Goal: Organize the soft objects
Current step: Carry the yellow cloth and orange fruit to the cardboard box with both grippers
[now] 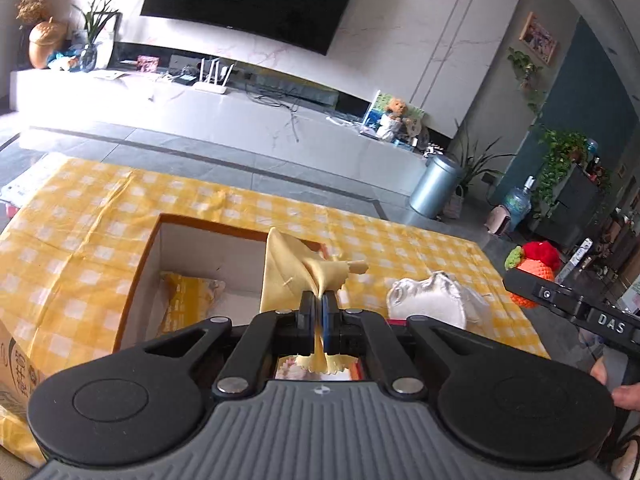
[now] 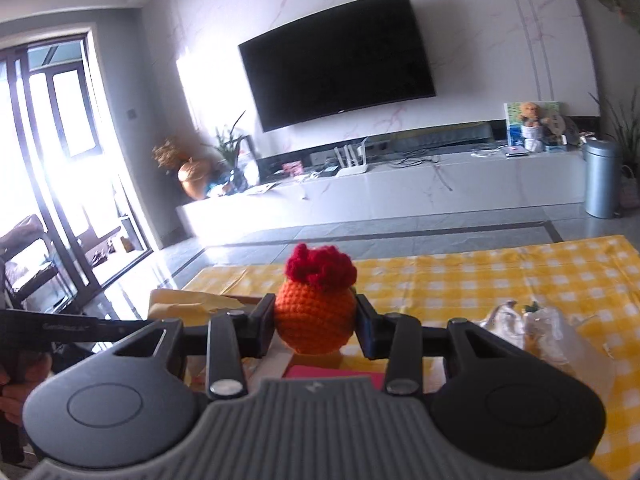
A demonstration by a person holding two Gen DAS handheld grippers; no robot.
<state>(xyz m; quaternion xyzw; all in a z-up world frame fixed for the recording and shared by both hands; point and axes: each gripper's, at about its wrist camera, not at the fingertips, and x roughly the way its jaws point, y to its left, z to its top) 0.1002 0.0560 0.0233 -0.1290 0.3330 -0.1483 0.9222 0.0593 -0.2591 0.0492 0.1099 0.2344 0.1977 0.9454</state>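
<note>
My left gripper (image 1: 319, 302) is shut on a pale yellow cloth (image 1: 288, 272), which hangs bunched above an open cardboard box (image 1: 148, 256) on the yellow checked tablecloth (image 1: 80, 216). Inside the box lies a yellow packet (image 1: 186, 292). My right gripper (image 2: 316, 316) is shut on an orange crocheted toy with a red top (image 2: 314, 316), held up above the table. That same toy (image 1: 534, 260) shows at the right edge of the left wrist view. A white shiny soft pouch (image 1: 432, 300) lies on the cloth right of the box, and the pouch (image 2: 532, 328) also shows in the right wrist view.
Beyond the table (image 2: 500, 276) is grey tiled floor, a long white TV bench (image 1: 224, 108) with a router, a wall TV (image 1: 252, 0) and a metal bin (image 1: 434, 188). A person's fingers (image 1: 624, 392) hold the right tool. Glass doors (image 2: 52, 168) stand at left.
</note>
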